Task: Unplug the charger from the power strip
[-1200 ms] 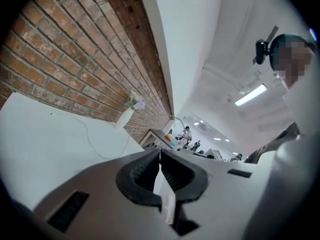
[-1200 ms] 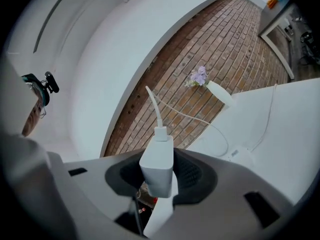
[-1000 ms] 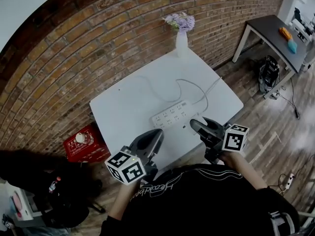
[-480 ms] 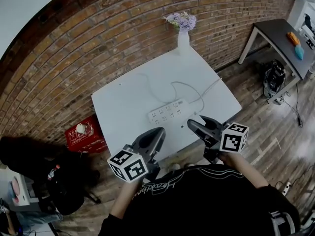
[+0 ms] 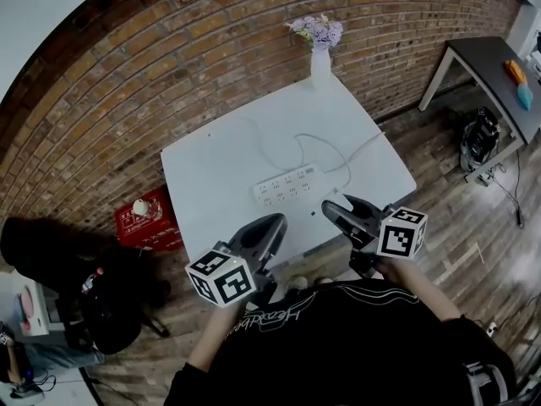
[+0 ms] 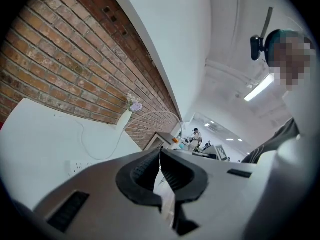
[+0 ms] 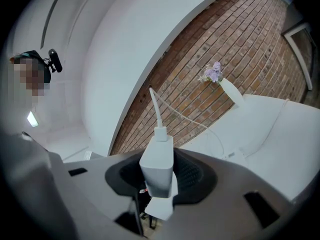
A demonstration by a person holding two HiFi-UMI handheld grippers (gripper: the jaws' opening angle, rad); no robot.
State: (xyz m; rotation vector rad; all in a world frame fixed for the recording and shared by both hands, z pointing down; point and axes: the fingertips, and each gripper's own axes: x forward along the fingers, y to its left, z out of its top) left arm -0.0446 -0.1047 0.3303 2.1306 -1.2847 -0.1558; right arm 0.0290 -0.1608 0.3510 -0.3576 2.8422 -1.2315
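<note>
White table by brick wall, power strip on it; right gripper grasping charger; left gripper clenched, empty.

I count two tables: one white table and one grey table. The white one carries one power strip, two white cables and, at its far edge, one vase of flowers.

There are two grippers, the left gripper and the right gripper, with one marker cube apiece, and one charger.

There is also one red crate with one bottle and one dark bag. The grey table holds one orange thing and one blue thing.
</note>
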